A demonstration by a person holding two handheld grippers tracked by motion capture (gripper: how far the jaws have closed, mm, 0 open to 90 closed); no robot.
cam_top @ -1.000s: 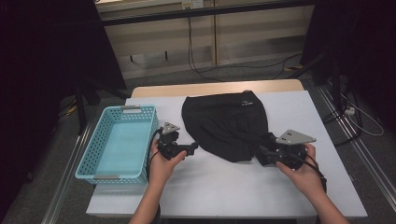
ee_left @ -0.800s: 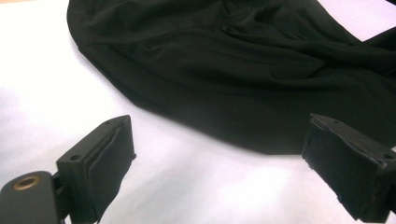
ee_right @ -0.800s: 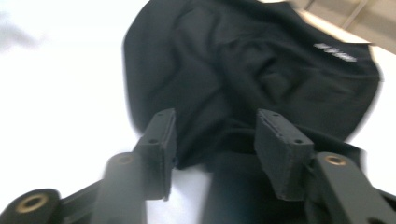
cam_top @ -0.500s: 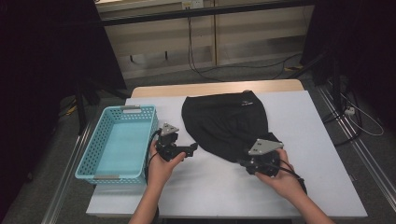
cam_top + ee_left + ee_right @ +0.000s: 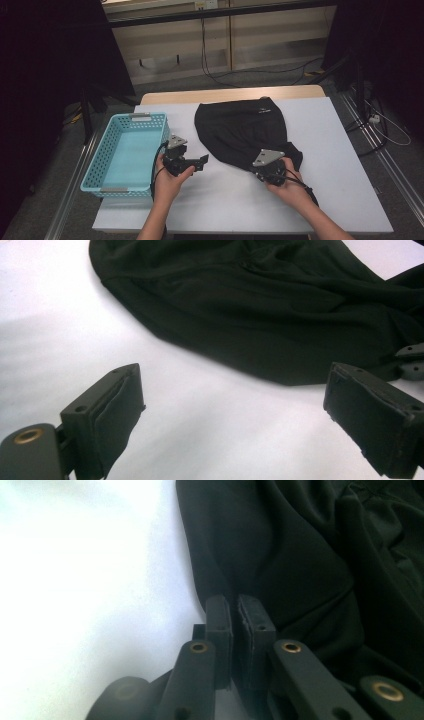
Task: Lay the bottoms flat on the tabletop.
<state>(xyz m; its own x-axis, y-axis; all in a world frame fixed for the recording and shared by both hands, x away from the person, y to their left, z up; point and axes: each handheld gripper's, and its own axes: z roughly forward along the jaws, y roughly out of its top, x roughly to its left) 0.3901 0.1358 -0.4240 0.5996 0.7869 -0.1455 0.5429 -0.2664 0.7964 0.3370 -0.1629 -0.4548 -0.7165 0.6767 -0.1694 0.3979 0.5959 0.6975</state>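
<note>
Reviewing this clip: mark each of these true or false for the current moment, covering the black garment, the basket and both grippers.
1. The right gripper is shut on the edge of the black garment. True.
2. The left gripper is clamped on the garment. False: its jaws stand open over bare table, short of the cloth.
3. The blue basket holds folded clothes. False: it is empty.
4. The basket sits to the left of the garment in the high view. True.
</note>
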